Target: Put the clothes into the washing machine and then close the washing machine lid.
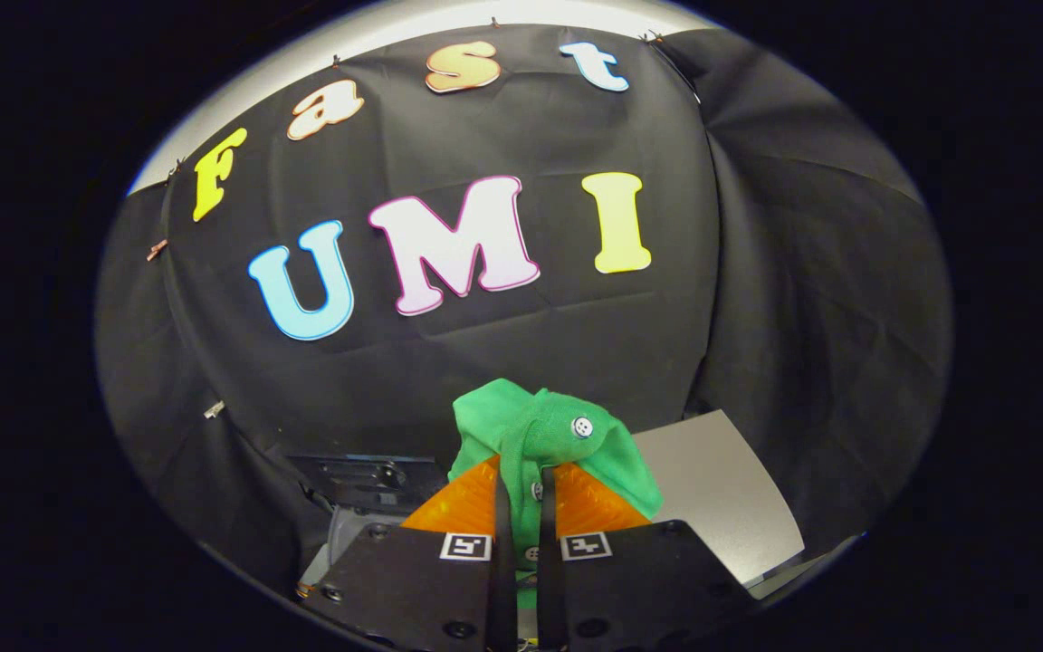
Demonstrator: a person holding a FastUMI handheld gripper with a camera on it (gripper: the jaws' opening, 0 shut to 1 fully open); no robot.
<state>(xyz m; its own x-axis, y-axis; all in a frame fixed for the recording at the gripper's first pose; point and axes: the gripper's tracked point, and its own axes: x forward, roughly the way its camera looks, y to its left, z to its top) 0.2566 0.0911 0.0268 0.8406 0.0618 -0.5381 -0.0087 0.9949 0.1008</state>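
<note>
Pinching the green garment (pixel 544 435) low in the centre of the frame, my gripper (pixel 521 493) had its orange fingers (pixel 454 507) nearly closed on a fold. The grey panel (pixel 712 489) at lower right was probably the washing machine's lid. I judged I should keep the squeeze firm and lower the cloth well inside before releasing.

Garment (pixel 547 435) is sitting between the gripper (pixel 521 493) fingers, both pressing on it, bunching up ahead of them. Grey panel (pixel 721 493), possibly the washing machine lid, is lying right of and behind it. Machine parts (pixel 368 475) are lying left, below.
</note>
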